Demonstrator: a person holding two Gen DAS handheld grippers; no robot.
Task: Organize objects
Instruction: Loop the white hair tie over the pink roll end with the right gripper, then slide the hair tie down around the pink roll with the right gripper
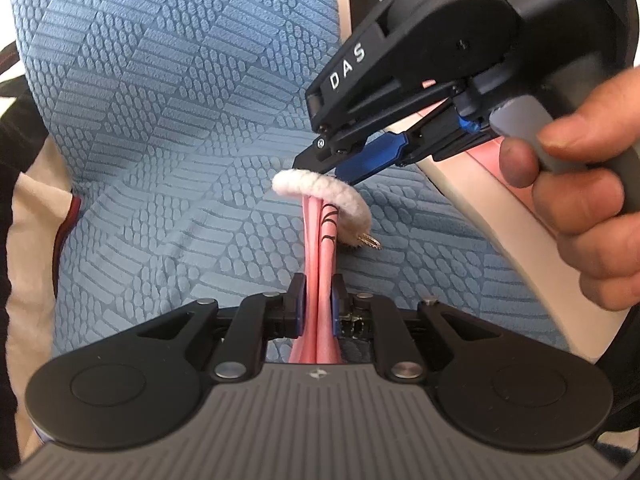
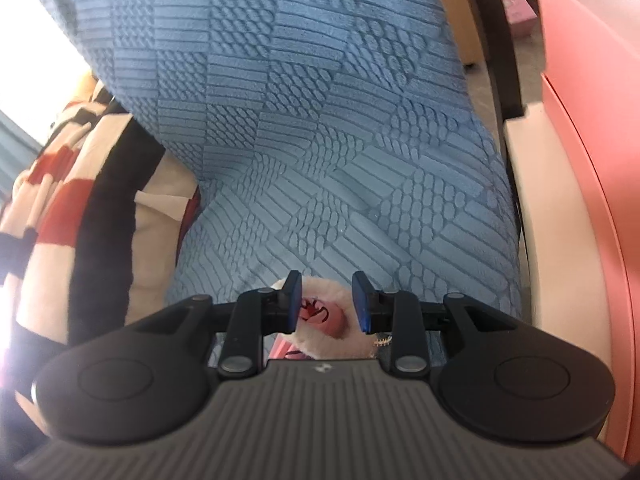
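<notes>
Above the blue cushion (image 1: 168, 128): left gripper (image 1: 318, 300) clamps pink pouch (image 1: 318, 240) upright; right gripper (image 2: 326, 300) spread around its fluffy rim (image 1: 320, 190), likely for transfer.

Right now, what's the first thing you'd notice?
A pink slipper with a fluffy white cuff, pinched upright in the left gripper at the middle. The right gripper reaches in from the upper right, fingers open around the cuff, over a blue patterned cushion.
</notes>
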